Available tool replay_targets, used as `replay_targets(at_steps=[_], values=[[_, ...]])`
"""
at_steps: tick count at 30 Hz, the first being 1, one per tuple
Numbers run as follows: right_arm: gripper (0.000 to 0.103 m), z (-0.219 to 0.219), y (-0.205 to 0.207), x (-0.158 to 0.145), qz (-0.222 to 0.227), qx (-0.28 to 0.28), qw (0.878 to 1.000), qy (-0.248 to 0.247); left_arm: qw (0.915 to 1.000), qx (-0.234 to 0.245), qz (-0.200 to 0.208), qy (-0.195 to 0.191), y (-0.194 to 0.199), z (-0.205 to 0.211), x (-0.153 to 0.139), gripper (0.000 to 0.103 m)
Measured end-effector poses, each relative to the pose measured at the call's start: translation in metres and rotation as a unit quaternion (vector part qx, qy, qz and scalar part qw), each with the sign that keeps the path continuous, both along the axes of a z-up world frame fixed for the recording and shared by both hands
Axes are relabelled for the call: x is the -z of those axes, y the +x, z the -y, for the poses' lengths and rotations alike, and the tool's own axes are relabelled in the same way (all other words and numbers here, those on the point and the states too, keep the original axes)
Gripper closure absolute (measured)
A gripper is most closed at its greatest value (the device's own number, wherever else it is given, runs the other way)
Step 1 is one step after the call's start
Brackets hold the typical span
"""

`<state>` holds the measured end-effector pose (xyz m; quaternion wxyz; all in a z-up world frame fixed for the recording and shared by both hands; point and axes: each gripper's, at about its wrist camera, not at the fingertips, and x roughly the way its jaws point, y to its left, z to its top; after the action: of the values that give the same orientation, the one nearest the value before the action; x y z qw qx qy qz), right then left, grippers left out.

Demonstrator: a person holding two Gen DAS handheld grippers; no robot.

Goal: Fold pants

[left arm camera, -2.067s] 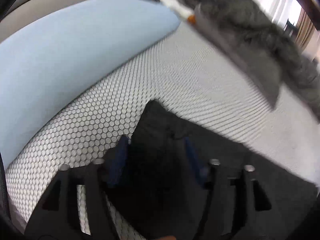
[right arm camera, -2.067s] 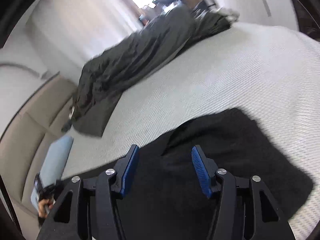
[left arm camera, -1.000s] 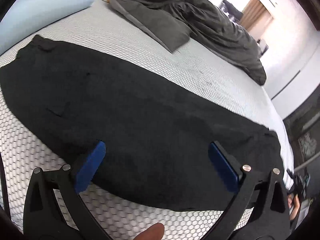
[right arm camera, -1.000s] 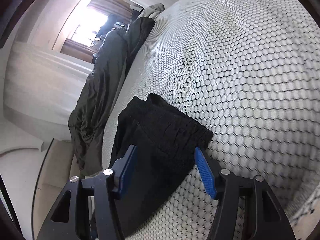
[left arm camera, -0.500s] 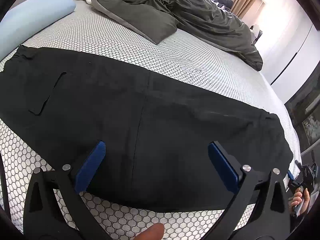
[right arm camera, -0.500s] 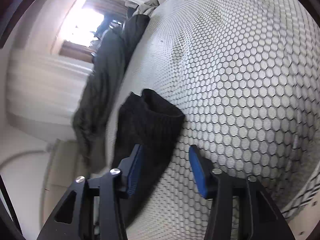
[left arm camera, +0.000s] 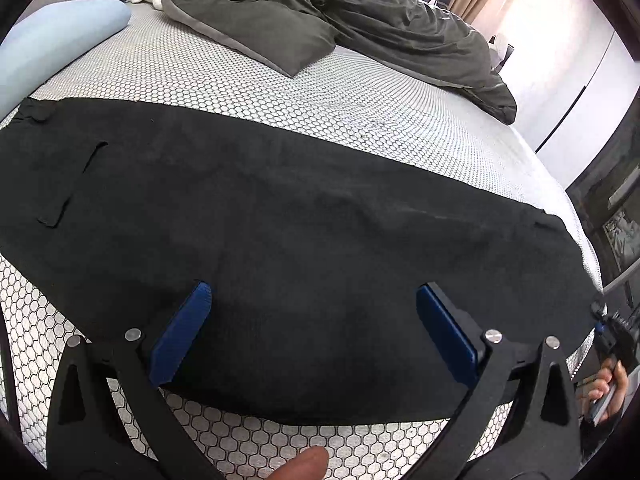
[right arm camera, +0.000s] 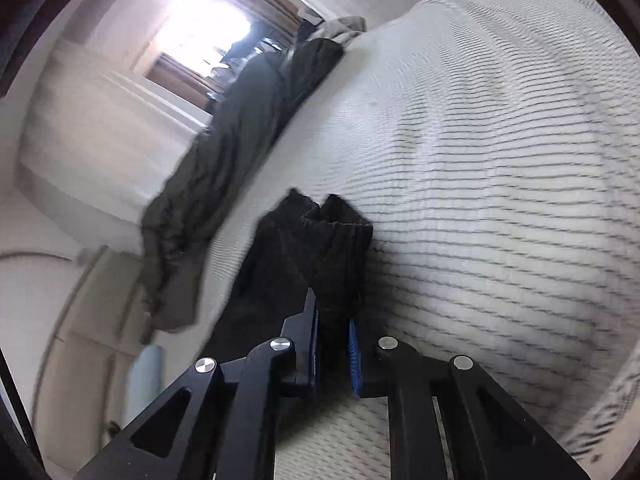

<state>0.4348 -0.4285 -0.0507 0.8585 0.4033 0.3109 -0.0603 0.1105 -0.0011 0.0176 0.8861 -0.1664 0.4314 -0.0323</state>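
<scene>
Pants [left arm camera: 304, 240], black, lie spread flat in a long band across the middle of the left wrist view, from the left edge to the lower right, on a mattress [left arm camera: 248, 72] with a white honeycomb-patterned cover. A pocket flap shows at the left end of the band. Left gripper [left arm camera: 312, 328], lower centre of that view: jaws spread wide, blue pads [left arm camera: 180, 336] apart over the near edge of the fabric, gripping nothing. A fingertip [left arm camera: 308, 462] shows at the bottom edge. Upper part of the view: a dark grey duvet [left arm camera: 360, 12] crumpled along the far side of the mattress, and a pale blue pillow [left arm camera: 60, 36] at upper left. At the lower right edge, a person's hand [left arm camera: 608, 384] holds the right gripper's handle.

Right wrist view, motion-blurred: right gripper [right arm camera: 334, 352], lower centre, jaws having just closed, now pinching a bunched, ribbed cuff end of the pants [right arm camera: 320, 248], which rises above the pads. The mattress [right arm camera: 500, 180] fills the right half; the duvet [right arm camera: 224, 160] runs diagonally at centre left.
</scene>
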Motion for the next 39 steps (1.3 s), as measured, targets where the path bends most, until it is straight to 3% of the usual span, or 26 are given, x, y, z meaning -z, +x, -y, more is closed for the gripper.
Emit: replay_targets(at_steps=[2,3,6,9,13,17,19,23,26,32,36,38,39], values=[[0.082,0.002,0.005,0.007,-0.072,-0.004,0.996,-0.059,1.0,0.006,0.004,0.005,0.0,0.003,-0.003,0.001],[0.078,0.004,0.003,0.009,-0.078,-0.007,0.995,-0.058,0.9999,0.011,0.008,0.008,-0.001,0.005,-0.005,0.001],[0.056,0.013,-0.014,-0.01,-0.031,0.021,0.998,-0.054,0.9991,0.033,0.021,0.015,-0.003,0.023,-0.012,0.001],[0.056,0.003,-0.006,-0.038,0.003,0.001,0.995,-0.102,0.996,0.084,0.026,0.014,-0.005,0.061,-0.013,0.001],[0.053,-0.015,0.057,-0.048,0.001,-0.078,0.993,-0.09,0.9818,0.189,0.012,0.009,-0.008,0.12,0.001,0.001],[0.052,-0.017,0.117,-0.043,-0.035,-0.136,0.984,-0.11,0.9642,0.251,-0.007,0.085,-0.019,0.151,0.017,0.001],[0.052,-0.01,0.138,-0.041,-0.058,-0.127,0.983,-0.12,0.9544,0.274,-0.01,0.119,-0.023,0.155,0.024,0.001],[0.05,0.006,0.178,-0.035,-0.074,-0.137,0.981,-0.117,0.9533,0.282,-0.009,0.109,-0.025,0.144,0.027,0.001],[0.05,0.018,0.2,-0.023,-0.091,-0.158,0.98,-0.077,0.9521,0.286,-0.006,0.109,-0.026,0.138,0.029,0.001],[0.05,0.011,0.207,-0.031,-0.022,-0.264,0.964,-0.019,0.9513,0.286,-0.006,0.115,-0.03,0.136,0.035,0.001],[0.05,0.007,0.225,-0.02,-0.083,-0.282,0.954,-0.055,0.9514,0.286,-0.007,0.115,-0.027,0.141,0.035,0.001],[0.055,0.011,0.234,-0.012,-0.087,-0.282,0.955,-0.035,0.9513,0.286,-0.006,0.115,-0.027,0.143,0.036,0.001],[0.069,0.016,0.234,-0.01,-0.083,-0.279,0.956,-0.025,0.9512,0.286,-0.006,0.115,-0.027,0.142,0.036,0.001]])
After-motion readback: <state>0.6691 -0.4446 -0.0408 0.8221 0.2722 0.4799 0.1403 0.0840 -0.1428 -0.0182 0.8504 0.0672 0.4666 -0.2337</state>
